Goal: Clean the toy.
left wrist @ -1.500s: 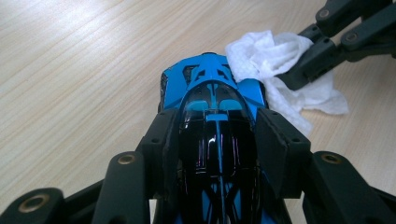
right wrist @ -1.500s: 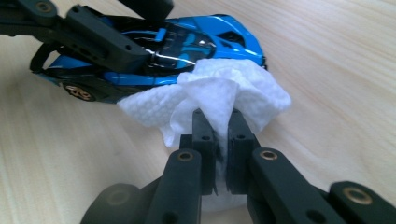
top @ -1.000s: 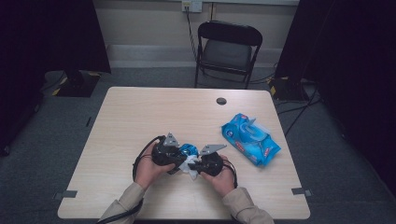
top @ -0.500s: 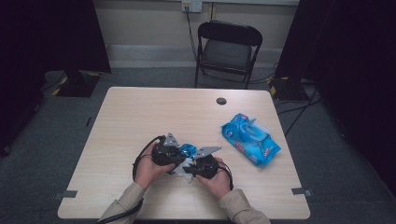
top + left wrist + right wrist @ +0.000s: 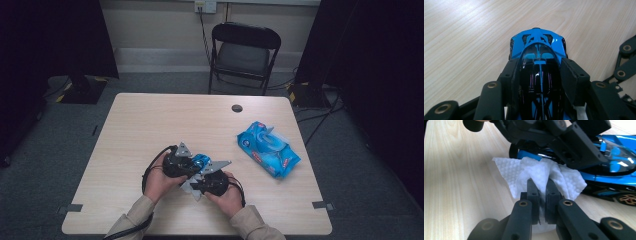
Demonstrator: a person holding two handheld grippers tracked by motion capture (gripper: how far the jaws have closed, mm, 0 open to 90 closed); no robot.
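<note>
text: none legible | wipes pack [image 5: 268,148]: print too small to read

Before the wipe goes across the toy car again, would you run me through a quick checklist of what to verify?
1. Left gripper clamped on the blue toy car: ok, both pads press its sides.
2. Right gripper shut on the white wipe: ok, the wipe is pinched between the jaws.
3. Wipe touching the car: ok, in the right gripper view it bunches against the car's side.
4. Car resting on the table: cannot tell, the hands hide its underside.
5. Blue wipes packet out of the way: ok, it lies apart to the right.
</note>
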